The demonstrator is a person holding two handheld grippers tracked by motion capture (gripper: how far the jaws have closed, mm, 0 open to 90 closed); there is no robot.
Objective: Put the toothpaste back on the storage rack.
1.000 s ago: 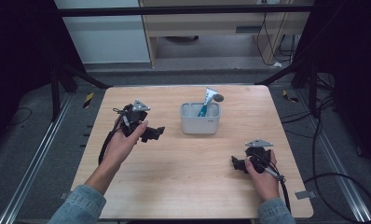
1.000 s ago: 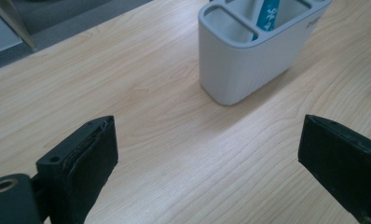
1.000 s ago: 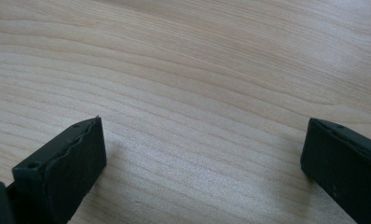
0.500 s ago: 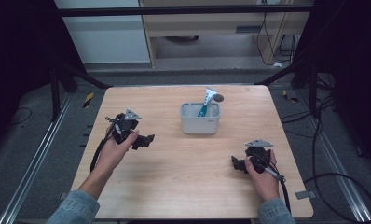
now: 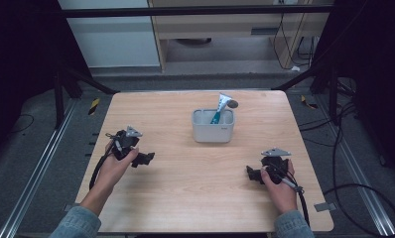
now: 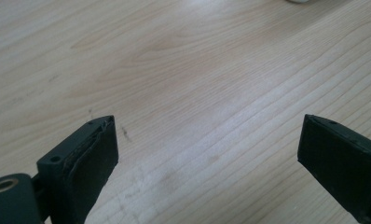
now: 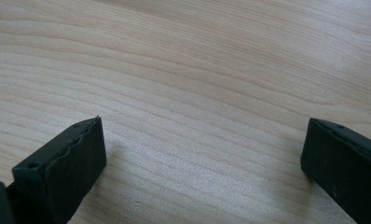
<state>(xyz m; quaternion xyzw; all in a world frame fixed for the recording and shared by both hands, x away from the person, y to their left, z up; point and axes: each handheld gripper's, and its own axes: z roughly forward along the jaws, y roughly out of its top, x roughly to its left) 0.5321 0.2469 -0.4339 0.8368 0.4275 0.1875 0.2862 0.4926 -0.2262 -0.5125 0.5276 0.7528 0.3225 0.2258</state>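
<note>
A grey rectangular bin [image 5: 213, 126] stands near the middle of the wooden table [image 5: 185, 198], with a tube with a teal tip and a round grey cap [image 5: 224, 106] leaning out of it. My left gripper [image 5: 147, 158] rests low at the table's left side, jaws wide open over bare wood [image 6: 202, 140]. My right gripper [image 5: 251, 173] sits at the right front, also open, with only wood grain between its jaws [image 7: 202, 154]. Both point inward toward the table's middle. Neither holds anything.
The table's edges drop to a dark floor with metal rails [image 5: 32, 168] on the left and cables [image 5: 354, 188] on the right. A cabinet [image 5: 220, 20] stands beyond the far edge. Bare wood lies between the two grippers.
My left gripper has drawn back from beside the bin toward the front left and come down close to the table. The right gripper has stayed put.
</note>
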